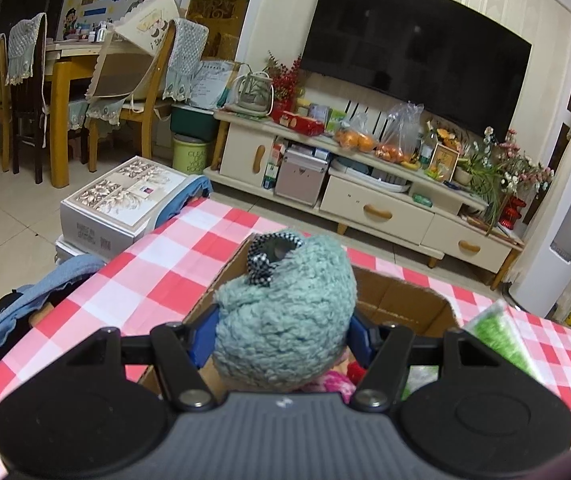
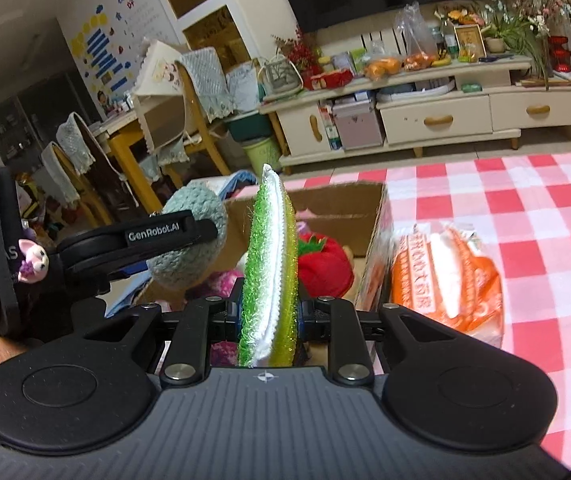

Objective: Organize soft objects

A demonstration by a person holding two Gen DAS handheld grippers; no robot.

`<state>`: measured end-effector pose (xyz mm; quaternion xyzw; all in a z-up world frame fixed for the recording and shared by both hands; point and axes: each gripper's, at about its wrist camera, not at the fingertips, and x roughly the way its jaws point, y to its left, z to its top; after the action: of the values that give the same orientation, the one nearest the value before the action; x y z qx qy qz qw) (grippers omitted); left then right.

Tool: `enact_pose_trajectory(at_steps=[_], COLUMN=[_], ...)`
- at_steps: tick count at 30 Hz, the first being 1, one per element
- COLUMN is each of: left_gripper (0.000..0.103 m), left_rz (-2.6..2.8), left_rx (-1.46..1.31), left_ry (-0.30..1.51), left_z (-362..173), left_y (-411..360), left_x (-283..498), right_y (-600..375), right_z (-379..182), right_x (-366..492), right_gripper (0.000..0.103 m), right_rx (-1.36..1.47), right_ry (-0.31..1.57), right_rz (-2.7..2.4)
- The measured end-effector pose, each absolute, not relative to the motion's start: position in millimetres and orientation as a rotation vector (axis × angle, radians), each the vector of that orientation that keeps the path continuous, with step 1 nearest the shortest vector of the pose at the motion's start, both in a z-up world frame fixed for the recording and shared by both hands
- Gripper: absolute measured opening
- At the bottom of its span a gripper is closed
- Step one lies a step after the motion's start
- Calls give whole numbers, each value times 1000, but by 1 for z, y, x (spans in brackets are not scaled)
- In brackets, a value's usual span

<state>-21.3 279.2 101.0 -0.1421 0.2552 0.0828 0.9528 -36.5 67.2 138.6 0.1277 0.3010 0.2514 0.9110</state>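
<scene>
box: cardboard box stands open on the red-and-white checked tablecloth; it looks like the collecting place for the soft things.
already in the box: a red plush toy and a pink-purple fuzzy piece lie inside, so by my reading some of the sorting is done.
left gripper: left gripper has its blue-padded fingers pressed in on both sides of a teal fuzzy plush with a small checked bow; it is held above the box opening, not resting in it.
right gripper: right gripper is pinched narrow on a flat green-and-white fluffy pad, held upright on its edge above the near part of the box.
both at once: in the right wrist view the left gripper with its teal load hangs just to the left of the pad, both over the box.
still outside: an orange-and-white packaged item lies on the cloth, just beside the box's right wall; whether it belongs with the soft things i cannot tell.
progress: roughly midway to late, as a judgement; two pieces are in hand and not yet released.
left to do: lower and let go of both pieces into the box, then deal with the orange pack if it counts.
</scene>
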Motion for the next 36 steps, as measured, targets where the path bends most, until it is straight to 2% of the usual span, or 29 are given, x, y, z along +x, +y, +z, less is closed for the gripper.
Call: enact_pose_trajectory(at_steps=[4, 9, 12, 13, 14, 15, 24, 27, 29, 36], left_gripper=[65, 68, 74, 76, 79, 80, 90, 92, 99, 102], left_rz=[171, 173, 169, 167, 166, 165, 140, 131, 129, 143], left_rx=[-277, -269, -271, -271, -272, -276, -288, -280, -277, -231], left_ry=[537, 543, 530, 519, 507, 494, 428, 422, 411, 389], left_z=[98, 99, 102, 105, 108, 110, 122, 123, 124, 130], left_y=[279, 279, 279, 279, 279, 279, 270, 266, 263, 248], left_x=[-21, -22, -24, -26, -28, -30, -43, -48, -54, -75], right_y=[77, 83, 82, 83, 84, 85, 66, 55, 51, 32], right_z=[130, 121, 123, 126, 129, 133, 154, 155, 152, 147], right_x=[-38, -38, -43, -46, -50, -56, -77, -78, -77, -84], right_gripper=[28, 43, 67, 84, 93, 97, 101, 101, 103, 103], right_rx=[250, 216, 215, 200, 173, 142, 76, 89, 103, 133], right_ry=[659, 698, 682, 662, 631, 590, 430, 423, 431, 472], right_rz=[510, 486, 506, 503, 487, 481, 425, 397, 382, 325])
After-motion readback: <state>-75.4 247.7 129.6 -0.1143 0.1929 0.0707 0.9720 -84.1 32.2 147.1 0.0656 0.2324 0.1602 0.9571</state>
